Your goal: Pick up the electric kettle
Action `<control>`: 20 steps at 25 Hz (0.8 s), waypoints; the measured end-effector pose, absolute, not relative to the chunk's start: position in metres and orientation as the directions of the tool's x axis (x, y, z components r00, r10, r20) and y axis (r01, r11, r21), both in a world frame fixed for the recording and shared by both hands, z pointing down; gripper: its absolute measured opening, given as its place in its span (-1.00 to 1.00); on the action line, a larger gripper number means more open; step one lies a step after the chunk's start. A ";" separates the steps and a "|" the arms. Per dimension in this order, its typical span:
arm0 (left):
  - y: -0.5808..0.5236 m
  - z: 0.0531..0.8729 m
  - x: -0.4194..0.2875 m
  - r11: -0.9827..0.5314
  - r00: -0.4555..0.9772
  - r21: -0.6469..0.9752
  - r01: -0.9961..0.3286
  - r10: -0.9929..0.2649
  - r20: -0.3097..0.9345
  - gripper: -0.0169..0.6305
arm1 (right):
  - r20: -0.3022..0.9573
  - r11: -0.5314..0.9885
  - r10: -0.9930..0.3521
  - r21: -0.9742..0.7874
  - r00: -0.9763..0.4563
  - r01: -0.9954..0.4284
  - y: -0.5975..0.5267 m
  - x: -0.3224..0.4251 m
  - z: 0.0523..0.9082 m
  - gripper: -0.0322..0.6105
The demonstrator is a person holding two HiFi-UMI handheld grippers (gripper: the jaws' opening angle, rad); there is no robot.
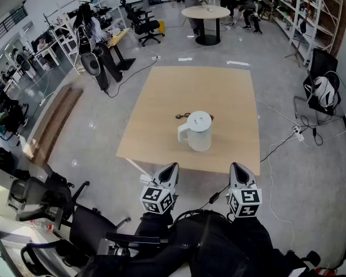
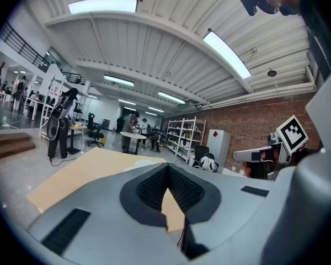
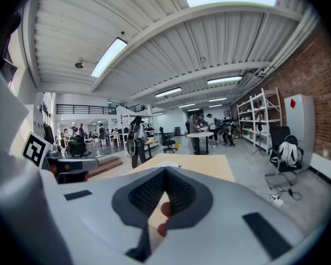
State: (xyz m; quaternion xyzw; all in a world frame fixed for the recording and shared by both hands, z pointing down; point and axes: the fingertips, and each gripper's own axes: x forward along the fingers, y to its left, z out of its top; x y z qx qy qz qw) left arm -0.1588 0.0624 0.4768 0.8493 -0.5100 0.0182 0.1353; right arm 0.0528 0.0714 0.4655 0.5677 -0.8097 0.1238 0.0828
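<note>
A white, translucent electric kettle with a white lid stands upright on the light wooden table, handle toward the left. A dark cord end lies just behind it. My left gripper and right gripper hover side by side off the table's near edge, short of the kettle and apart from it. Both point toward the table with jaws together and nothing between them. In the left gripper view the shut jaws hide most of the kettle. The right gripper view shows the same of its jaws.
Office chairs crowd the floor at lower left. A black chair with a bag and a power strip with cables sit on the right. A round table with people, and shelving, stand at the back.
</note>
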 end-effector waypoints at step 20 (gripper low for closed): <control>0.061 0.489 -0.137 -0.418 0.461 0.227 -0.880 -0.866 0.195 -0.94 | 0.296 0.351 -0.877 -0.142 -0.378 -0.925 0.074 0.076 0.482 -0.89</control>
